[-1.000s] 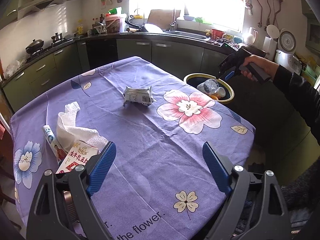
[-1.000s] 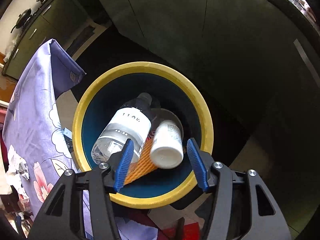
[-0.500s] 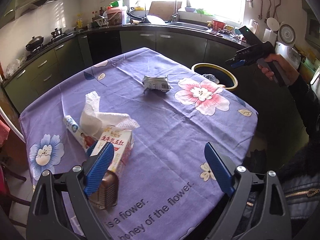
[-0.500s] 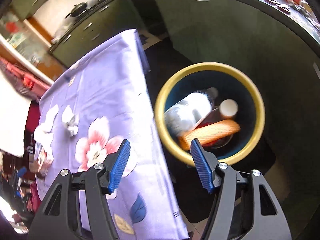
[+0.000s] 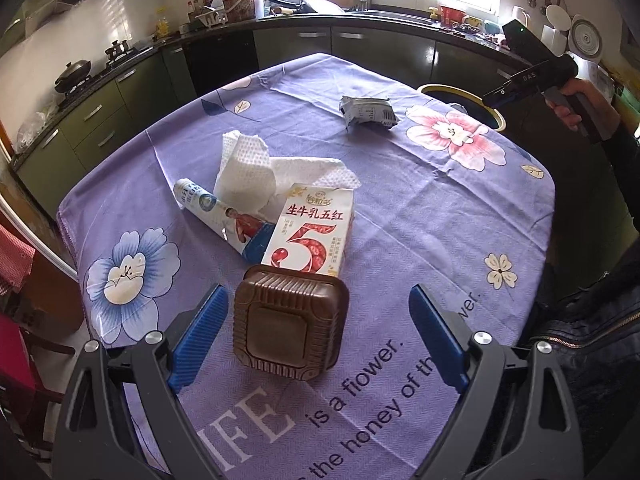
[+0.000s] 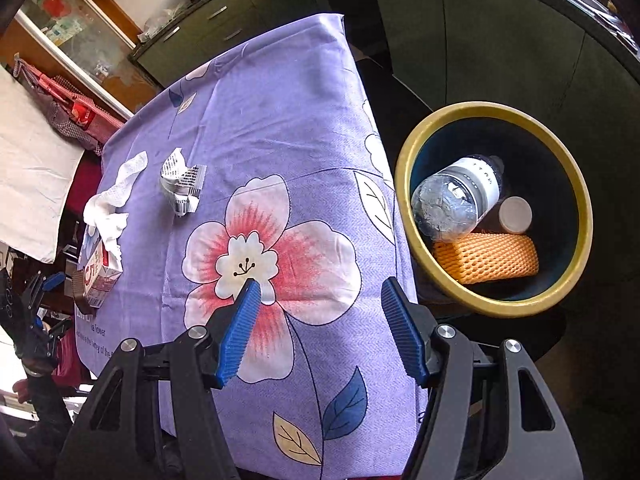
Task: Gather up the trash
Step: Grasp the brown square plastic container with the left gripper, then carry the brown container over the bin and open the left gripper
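The left gripper [image 5: 316, 334] hovers with jaws spread wide, untouching, either side of a brown ribbed square plastic tray [image 5: 291, 323] on the purple flowered tablecloth [image 5: 420, 216]. The right gripper [image 6: 320, 330], also spread and empty, hangs beside the yellow-rimmed bin [image 6: 576, 184].

Tablecloth [image 5: 400, 208]: woven purple cloth, matt, printed with flowers and lettering. Brown tray [image 5: 290, 322]: moulded plastic, ribbed sides, dull sheen. Milk carton [image 5: 310, 234]: printed paperboard, smooth, slightly glossy. Paper towel [image 5: 256, 168]: white embossed paper, crumpled, rough. Tube [image 5: 220, 216]: printed, smooth (plastic or coated paper, cannot tell). Crumpled wrapper [image 5: 368, 111]: silvery foil-like film, creased. Bin [image 6: 578, 184]: smooth plastic, yellow rim, dark inside. Bottle [image 6: 456, 200]: clear crinkled plastic. Orange sleeve [image 6: 486, 258]: foam netting, matt. Gripper pads [image 5: 200, 330]: blue ribbed rubber-like facing.
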### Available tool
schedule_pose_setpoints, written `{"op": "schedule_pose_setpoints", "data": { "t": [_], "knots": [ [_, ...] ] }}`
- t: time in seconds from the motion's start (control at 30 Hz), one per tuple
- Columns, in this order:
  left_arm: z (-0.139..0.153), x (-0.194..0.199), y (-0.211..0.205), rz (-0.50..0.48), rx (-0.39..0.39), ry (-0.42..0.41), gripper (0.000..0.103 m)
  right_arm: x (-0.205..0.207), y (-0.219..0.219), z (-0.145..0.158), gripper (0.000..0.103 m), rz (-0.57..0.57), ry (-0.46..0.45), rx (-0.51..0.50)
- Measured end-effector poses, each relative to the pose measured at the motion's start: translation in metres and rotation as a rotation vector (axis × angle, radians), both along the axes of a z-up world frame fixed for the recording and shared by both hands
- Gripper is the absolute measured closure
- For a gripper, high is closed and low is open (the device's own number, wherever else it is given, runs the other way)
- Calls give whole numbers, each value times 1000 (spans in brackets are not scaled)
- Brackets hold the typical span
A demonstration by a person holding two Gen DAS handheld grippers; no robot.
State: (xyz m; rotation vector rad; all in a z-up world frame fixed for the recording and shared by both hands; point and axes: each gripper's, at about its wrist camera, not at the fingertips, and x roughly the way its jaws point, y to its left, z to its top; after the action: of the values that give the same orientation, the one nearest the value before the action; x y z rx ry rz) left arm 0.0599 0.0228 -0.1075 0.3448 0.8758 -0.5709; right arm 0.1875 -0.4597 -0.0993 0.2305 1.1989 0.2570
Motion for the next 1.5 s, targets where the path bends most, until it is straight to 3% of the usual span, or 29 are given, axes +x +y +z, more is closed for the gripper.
{"op": "schedule_pose_setpoints", "data": {
  "t": [0.23, 0.4, 0.53, 0.6, 0.83, 1.07, 1.3, 1.5],
  "knots": [
    [-16, 14, 14, -6, -3, 19, 17, 0, 16, -4, 40, 36, 14, -11],
    [-22, 16, 20, -28, 0, 40, 33, 1, 20, -4, 39, 37, 18, -17],
    [-28, 18, 24, -38, -2, 46, 34, 1, 25, -7, 39, 45, 25, -18],
    [-28, 18, 26, -47, -14, 49, 42, 2, 28, -7, 39, 48, 28, -21],
    [-25, 10, 28, -60, -13, 30, 43, 1, 35, -7, 39, 61, 29, -26],
    [-2, -6, 27, -59, -10, -20, 43, -1, 40, -5, 39, 74, 20, -26],
    [33, -6, -11, -110, -35, -69, 43, -15, 20, 5, 39, 30, -29, -29],
    [54, 22, -101, -253, -91, -29, 43, -39, -35, 19, 39, -91, -78, -79]
  ]
}}
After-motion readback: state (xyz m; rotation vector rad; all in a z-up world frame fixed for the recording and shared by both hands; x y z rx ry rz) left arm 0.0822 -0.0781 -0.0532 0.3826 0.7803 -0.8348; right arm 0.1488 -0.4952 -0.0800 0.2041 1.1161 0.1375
